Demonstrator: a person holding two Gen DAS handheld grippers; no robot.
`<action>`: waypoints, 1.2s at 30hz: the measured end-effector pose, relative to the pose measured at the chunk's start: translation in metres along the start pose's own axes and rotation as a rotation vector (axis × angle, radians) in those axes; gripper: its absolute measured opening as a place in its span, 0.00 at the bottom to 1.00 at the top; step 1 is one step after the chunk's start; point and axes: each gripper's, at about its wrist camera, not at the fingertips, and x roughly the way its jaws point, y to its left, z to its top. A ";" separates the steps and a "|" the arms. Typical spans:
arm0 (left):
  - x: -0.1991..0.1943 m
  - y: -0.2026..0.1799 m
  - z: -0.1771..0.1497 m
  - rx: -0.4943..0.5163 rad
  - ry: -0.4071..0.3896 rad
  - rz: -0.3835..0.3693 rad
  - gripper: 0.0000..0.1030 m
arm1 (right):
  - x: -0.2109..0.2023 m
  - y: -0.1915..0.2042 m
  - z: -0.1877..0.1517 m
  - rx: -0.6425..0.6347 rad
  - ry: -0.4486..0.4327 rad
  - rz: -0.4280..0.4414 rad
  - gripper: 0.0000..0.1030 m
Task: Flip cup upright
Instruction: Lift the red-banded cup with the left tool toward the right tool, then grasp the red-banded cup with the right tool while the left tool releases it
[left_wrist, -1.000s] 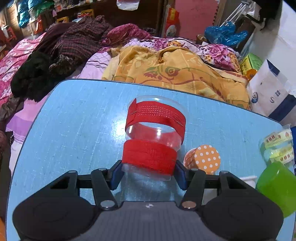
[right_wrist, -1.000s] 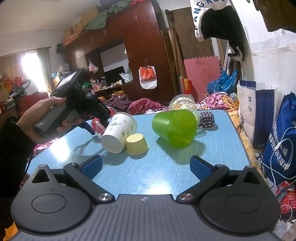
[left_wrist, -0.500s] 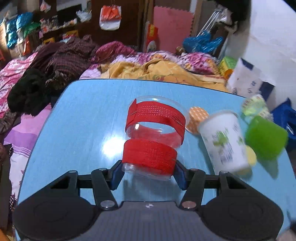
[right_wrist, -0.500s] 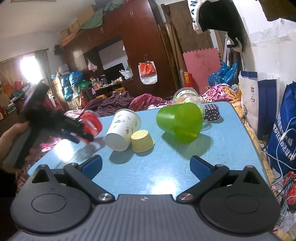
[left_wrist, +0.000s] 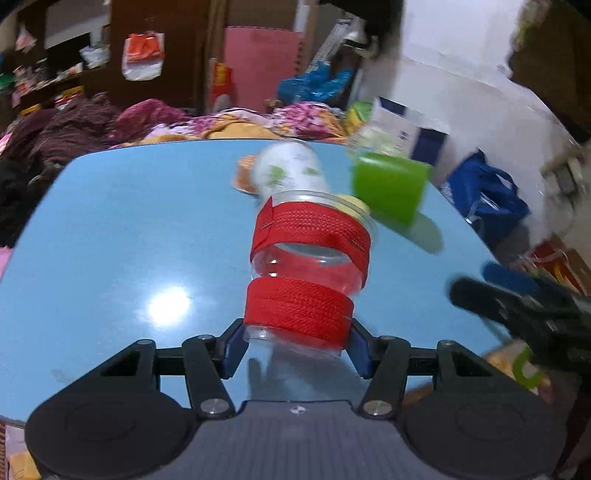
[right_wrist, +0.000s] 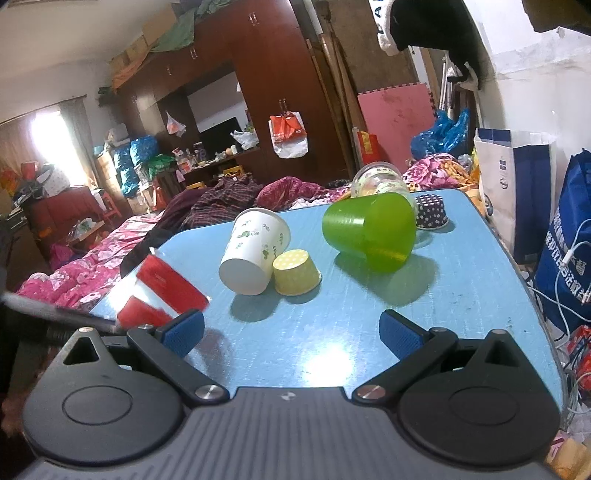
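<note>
Motion blur, glare on table (left_wrist: 110, 229)

The left tool (left_wrist: 297, 345) fills the bottom of its own view, its two blue-padded fingers (left_wrist: 232, 349) closed in from either side on the base of the clear cup with red bands (left_wrist: 306, 273), which sticks out ahead of it and slightly to the right. The right tool (right_wrist: 291, 330) sits low in its own view with its jaws spread wide and nothing between them. In the left wrist view it shows blurred at the right edge (left_wrist: 517, 295).
</note>
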 end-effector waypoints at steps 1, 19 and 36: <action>0.002 -0.007 -0.001 0.010 0.009 -0.009 0.58 | 0.001 -0.002 0.000 0.008 0.000 -0.004 0.99; 0.016 -0.050 -0.010 0.020 0.082 -0.081 0.67 | 0.001 -0.022 0.000 0.095 0.025 0.009 0.99; -0.026 0.002 -0.043 0.116 -0.024 -0.211 0.71 | 0.028 0.018 0.003 0.152 0.142 0.031 0.99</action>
